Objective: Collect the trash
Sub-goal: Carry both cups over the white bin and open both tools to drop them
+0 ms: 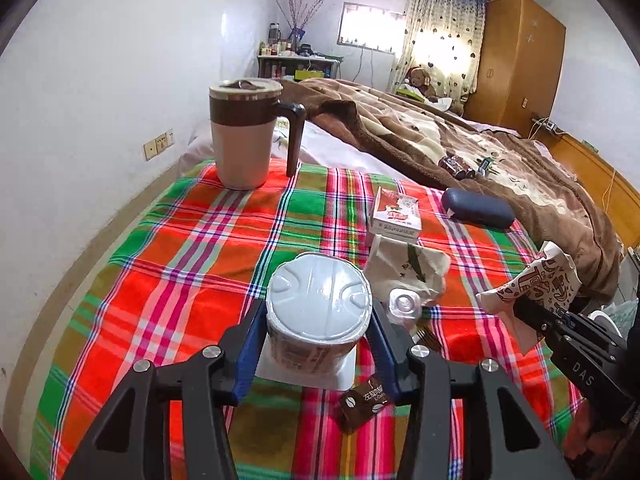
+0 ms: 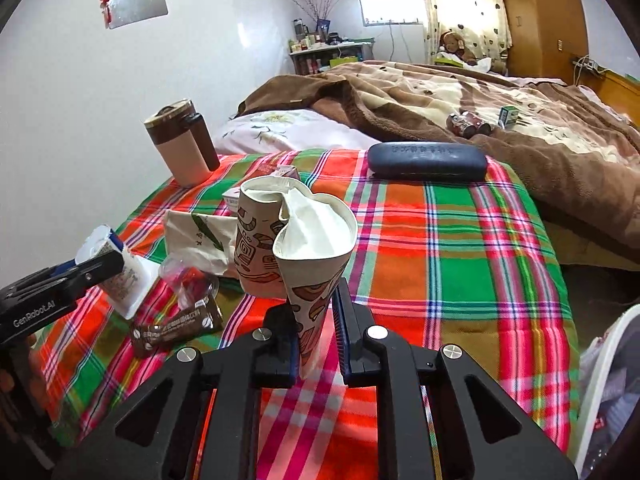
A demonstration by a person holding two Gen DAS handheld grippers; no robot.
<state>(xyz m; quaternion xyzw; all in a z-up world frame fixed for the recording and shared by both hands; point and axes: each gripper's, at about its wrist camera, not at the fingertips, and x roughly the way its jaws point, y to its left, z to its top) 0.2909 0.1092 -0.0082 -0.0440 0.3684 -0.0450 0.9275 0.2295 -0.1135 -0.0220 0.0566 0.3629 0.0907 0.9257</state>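
Trash lies scattered over a plaid cloth (image 1: 168, 264) spread on the bed, and two pieces of it are already held. The left gripper (image 1: 318, 334) is clamped on a sealed yogurt cup (image 1: 318, 300), its blue pads pressing the cup's sides just below the foil lid; the cup's square white base shows beneath it, and whether it rests on the cloth I cannot tell. The right gripper (image 2: 318, 344) is squeezed tight on a crushed paper cup (image 2: 296, 240) with a brown doodle print, pinching its flattened lower part while the crumpled rim opens upward above the cloth.

Between the two grippers more litter sits on the cloth: a crumpled white paper bag (image 1: 408, 272) with a green leaf print, a clear plastic cup (image 1: 404, 306) just beside the yogurt cup, and a brown snack wrapper (image 1: 362, 402) near the left gripper's right finger. A small red-and-white carton (image 1: 396, 212) lies just beyond the paper bag. Farther off on the cloth, a dark blue glasses case (image 2: 426, 160) lies near the far edge and a brown-and-cream travel mug (image 1: 246, 132) stands upright at the far left corner. Beyond them a brown blanket (image 2: 500, 112) covers the bed, with a crushed can (image 2: 466, 122) and a little green box (image 2: 508, 116) lying on it.
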